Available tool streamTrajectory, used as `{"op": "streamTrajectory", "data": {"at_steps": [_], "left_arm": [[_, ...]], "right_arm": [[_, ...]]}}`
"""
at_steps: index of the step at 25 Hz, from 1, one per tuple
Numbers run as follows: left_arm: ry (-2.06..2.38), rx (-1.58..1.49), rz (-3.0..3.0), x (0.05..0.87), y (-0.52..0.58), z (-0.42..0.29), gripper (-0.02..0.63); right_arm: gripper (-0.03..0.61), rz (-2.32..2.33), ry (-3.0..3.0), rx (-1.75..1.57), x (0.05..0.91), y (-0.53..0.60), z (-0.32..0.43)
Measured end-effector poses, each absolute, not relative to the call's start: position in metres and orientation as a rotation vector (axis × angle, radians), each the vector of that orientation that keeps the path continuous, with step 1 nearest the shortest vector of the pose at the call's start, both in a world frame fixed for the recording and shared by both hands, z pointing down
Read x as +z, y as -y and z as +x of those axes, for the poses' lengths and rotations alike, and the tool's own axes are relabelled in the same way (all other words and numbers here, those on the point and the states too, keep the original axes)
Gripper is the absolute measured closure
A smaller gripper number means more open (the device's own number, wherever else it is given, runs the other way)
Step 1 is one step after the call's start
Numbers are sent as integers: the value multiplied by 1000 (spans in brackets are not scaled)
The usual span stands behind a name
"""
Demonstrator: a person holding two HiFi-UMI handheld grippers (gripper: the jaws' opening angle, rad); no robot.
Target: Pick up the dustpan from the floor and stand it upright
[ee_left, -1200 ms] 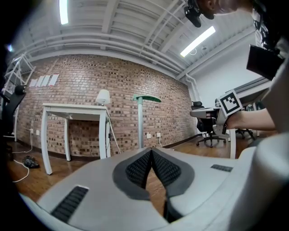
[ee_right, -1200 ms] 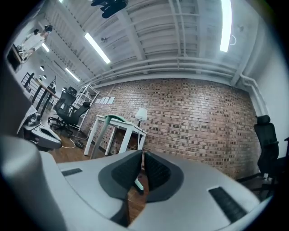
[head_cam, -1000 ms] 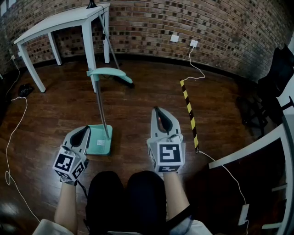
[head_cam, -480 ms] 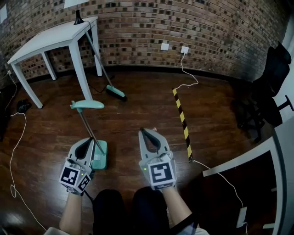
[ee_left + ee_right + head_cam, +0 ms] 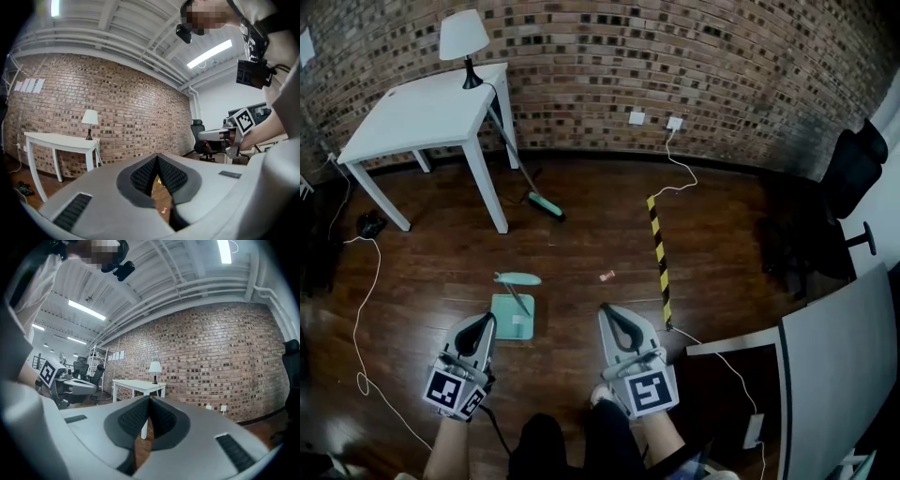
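Apparently the dustpan already stands upright unaided; the left gripper and right gripper, both clenched on nothing, should hover clear of its handle.

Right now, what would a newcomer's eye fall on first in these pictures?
The mint-green dustpan stands upright on the dark wooden floor, just ahead of the left gripper; it and the right gripper are shut and empty. Behind, a white table with a lamp stands by the brick wall, and a yellow-black strip lies on the floor.
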State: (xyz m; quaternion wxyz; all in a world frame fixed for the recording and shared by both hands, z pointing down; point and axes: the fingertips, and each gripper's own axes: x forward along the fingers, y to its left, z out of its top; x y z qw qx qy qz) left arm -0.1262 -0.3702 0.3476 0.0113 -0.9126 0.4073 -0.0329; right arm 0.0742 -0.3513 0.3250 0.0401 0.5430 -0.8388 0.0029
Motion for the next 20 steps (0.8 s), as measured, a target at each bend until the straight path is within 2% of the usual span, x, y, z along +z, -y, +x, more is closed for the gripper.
{"op": "streamTrajectory", "data": {"at_steps": [5, 9, 14, 20], "left_arm": [[-1283, -116, -2834, 228, 346, -154, 621], [-1310, -80, -2810, 163, 321, -179, 621], [-1364, -62, -2818, 142, 287, -208, 623], [-1317, -9, -2833, 124, 271, -202, 623]], "right_arm": [[595, 1706, 2541, -10, 208, 326, 75], [594, 1787, 2547, -5, 141, 301, 59], [594, 1948, 2479, 14, 107, 262, 41], [595, 1930, 2418, 24, 99, 235, 29]]}}
